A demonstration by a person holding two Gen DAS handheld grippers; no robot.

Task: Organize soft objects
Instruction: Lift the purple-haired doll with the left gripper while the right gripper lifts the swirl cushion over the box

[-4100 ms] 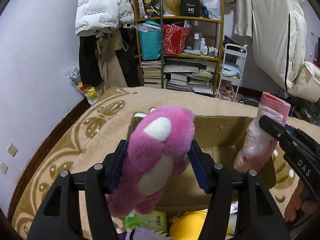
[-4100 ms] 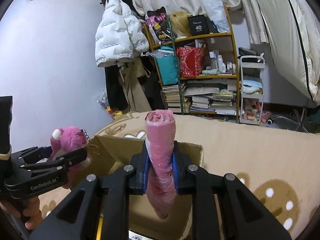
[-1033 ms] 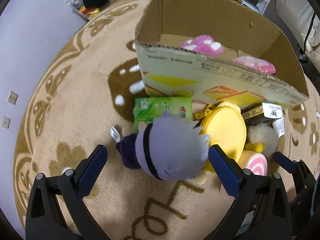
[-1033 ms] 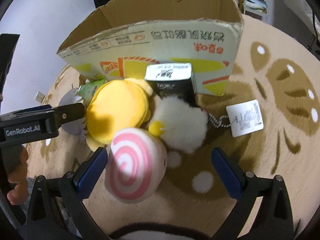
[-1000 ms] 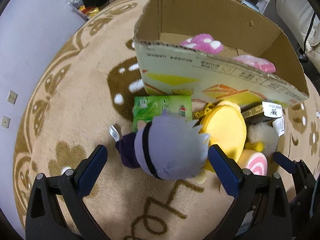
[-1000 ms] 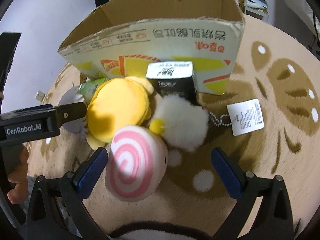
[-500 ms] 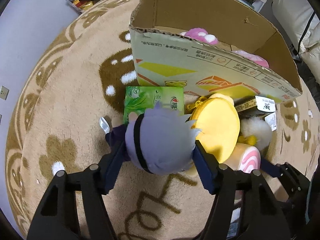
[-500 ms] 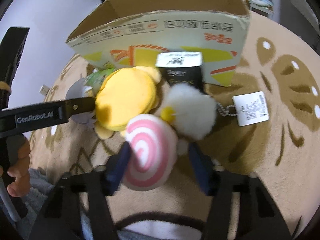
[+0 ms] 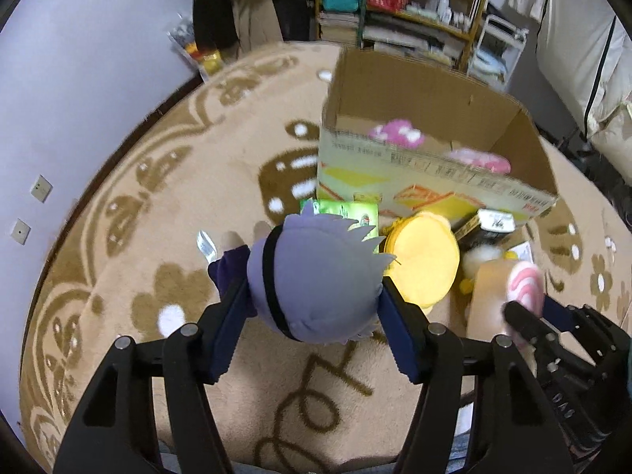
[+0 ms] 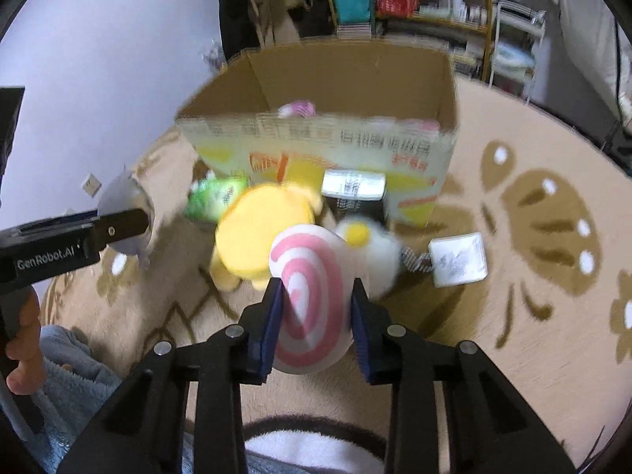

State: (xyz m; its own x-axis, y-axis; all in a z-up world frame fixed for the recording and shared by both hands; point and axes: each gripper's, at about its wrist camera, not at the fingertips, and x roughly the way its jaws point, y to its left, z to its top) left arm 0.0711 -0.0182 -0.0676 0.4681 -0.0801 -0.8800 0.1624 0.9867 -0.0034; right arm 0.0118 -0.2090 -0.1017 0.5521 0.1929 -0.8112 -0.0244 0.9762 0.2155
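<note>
Left hand-held gripper [image 9: 314,318] pinches the purple-haired plush doll [image 9: 316,280] across its round head; right hand-held gripper [image 10: 314,316] pinches the pink-spiral cushion [image 10: 310,296]. Both items are over the carpet [image 9: 158,205], short of the cardboard box [image 9: 426,158]. Risks, as judged: plush compresses, so the rounded head could squirm out of the pads mid-carry; the box's stiff near wall [image 10: 316,150] may catch a dangling limb; the white pompom's chain and tag [image 10: 458,260] lie near the cushion and might snag. Yellow plush [image 9: 422,260] is flat, disc-like. Carpet is short-piled.
</note>
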